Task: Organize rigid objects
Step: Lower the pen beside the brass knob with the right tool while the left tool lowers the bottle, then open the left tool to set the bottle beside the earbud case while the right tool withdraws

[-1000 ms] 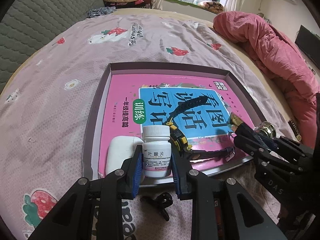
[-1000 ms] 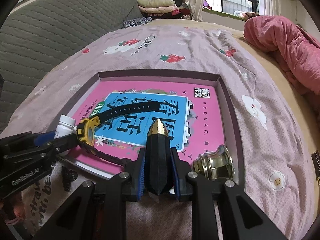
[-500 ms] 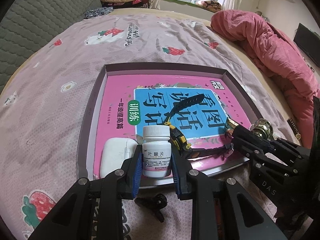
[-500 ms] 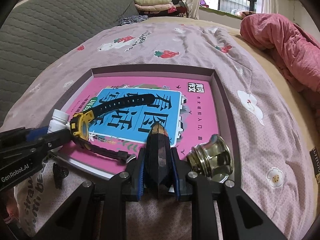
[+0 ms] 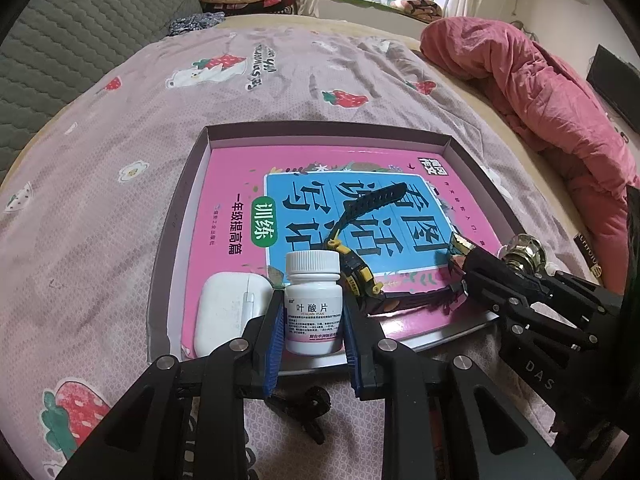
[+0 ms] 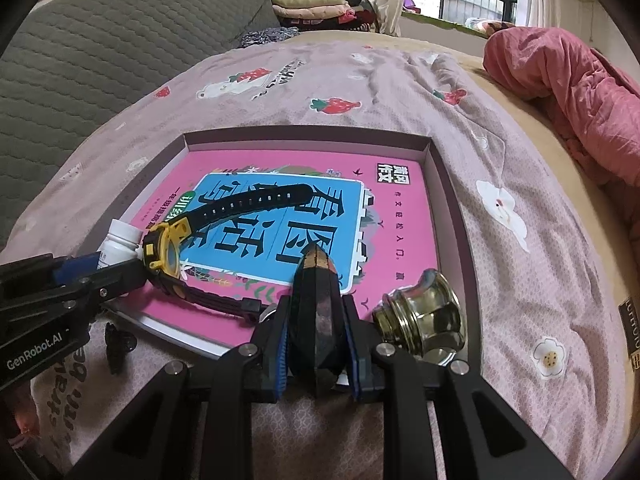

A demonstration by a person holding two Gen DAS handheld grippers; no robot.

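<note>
A shallow purple box point(image 5: 176, 216) on the bed holds a pink book point(image 5: 236, 176), a white earbud case point(image 5: 228, 308), a black and yellow watch point(image 5: 360, 272) and a brass knob point(image 6: 424, 316). My left gripper point(image 5: 312, 320) is shut on a white pill bottle point(image 5: 314, 300), upright over the box's near edge beside the case. My right gripper point(image 6: 316, 328) is shut on a dark faceted object with a gold tip point(image 6: 316, 300), over the book's near edge next to the knob. The right gripper also shows in the left wrist view point(image 5: 472, 268).
A small black clip point(image 5: 308, 404) lies on the bedspread just in front of the box. A pink quilt point(image 5: 540, 92) is heaped at the right. A grey padded headboard point(image 6: 100, 52) stands at the left, folded clothes point(image 6: 316, 4) at the back.
Both grippers have drawn slightly nearer to the box while keeping their hold. The pill bottle sits closer to the earbud case; the dark object has moved nearer the knob.
</note>
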